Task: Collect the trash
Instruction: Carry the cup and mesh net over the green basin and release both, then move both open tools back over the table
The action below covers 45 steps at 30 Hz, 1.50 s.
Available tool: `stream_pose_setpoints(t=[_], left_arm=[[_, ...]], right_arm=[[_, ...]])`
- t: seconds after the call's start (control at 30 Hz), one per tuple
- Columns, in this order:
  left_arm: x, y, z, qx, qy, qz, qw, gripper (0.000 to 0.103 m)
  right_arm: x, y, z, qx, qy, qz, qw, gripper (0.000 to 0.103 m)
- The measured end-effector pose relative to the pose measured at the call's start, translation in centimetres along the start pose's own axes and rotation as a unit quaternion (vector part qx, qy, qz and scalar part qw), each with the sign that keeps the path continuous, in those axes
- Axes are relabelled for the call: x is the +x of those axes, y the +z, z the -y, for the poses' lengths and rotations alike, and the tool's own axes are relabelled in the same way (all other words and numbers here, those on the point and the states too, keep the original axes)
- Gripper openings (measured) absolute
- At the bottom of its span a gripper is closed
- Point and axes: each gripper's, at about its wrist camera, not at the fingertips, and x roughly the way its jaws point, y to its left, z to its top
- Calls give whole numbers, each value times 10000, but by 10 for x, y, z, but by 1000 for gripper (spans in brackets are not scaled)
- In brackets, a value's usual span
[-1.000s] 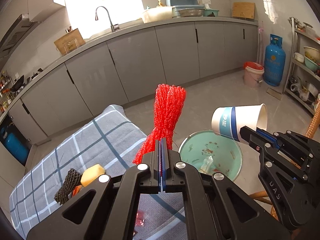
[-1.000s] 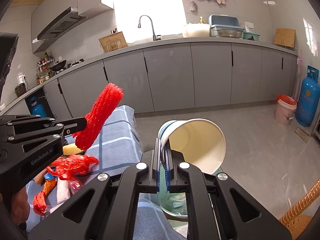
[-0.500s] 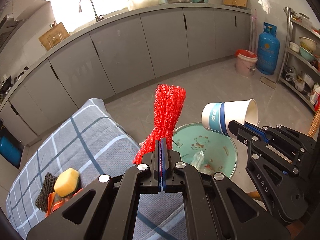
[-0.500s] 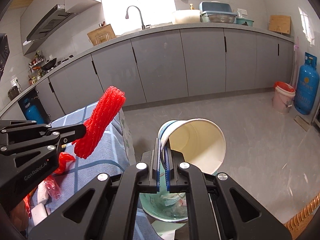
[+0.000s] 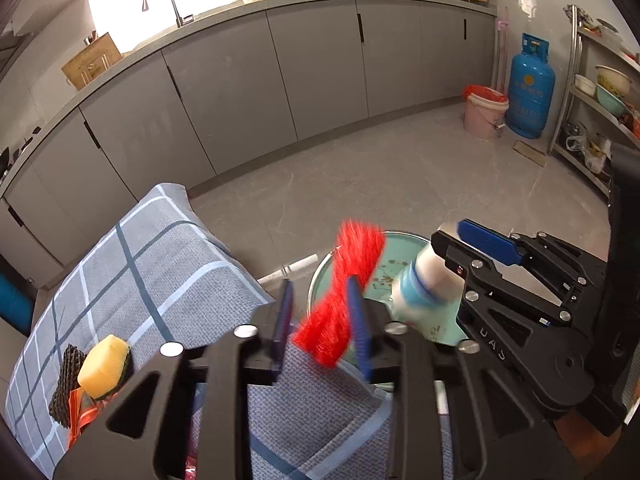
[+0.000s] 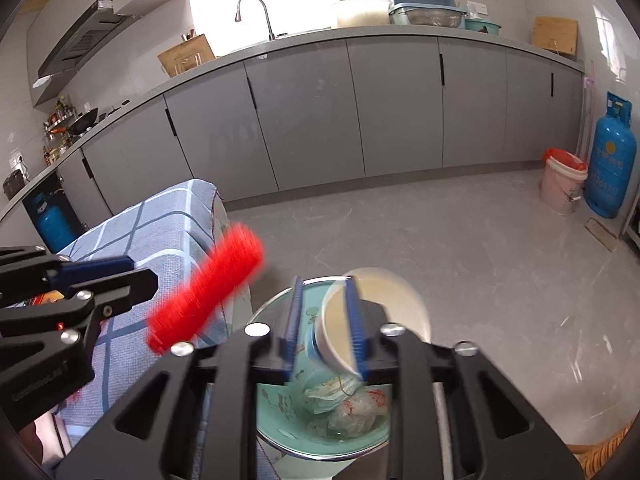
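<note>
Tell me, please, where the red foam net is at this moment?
The red foam net is loose between the open left gripper's fingers, blurred above the near rim of the green basin, left of the paper cup.

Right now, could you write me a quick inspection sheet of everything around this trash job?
Surface: checked blue-grey cloth.
Job's things: blurred red mesh and paper cup over the green bin, which holds wrappers.
Clutter: yellow sponge on the cloth.
Grippers: left gripper open, right gripper open.
Cables: nothing seen.
Surroundings: grey cabinets, blue gas cylinder, pink bucket.
</note>
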Motion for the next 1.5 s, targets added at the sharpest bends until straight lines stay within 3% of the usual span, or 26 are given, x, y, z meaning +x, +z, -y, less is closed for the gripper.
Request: stream_pose_setpoints(t=[0.1,0.17,0.23,0.37,0.8,1.07,1.5], left_arm=[[-2,-1,-5,-71,18,-7,10000,44],[-4,-2,-9,-124,50,-31,9999,48],[-8,-4,-12,-193,92,-15,9998,62],[-21,-9,-18,-215,234,72,9995,73],[-65,-34,-51,-454,506,231,9974,80],[-84,-57,-83,-730,778,223,9940,80],[-113,-140,-169,-1354,1587,-242,9777,82]], right_arm=[[-1,-2,3,45,-34,-28,10000,32],[-5,-3,5,82,-66,-3,9999,42],[-10,-5,7,136,-94,26,9999,48],[-21,-9,8,217,-120,-15,9997,49],[-63,-22,-16,151,-88,2,9998,55],[-77,-27,-50,-54,137,-22,9999,56],[-95,-49,-131,-688,700,-173,9950,66]])
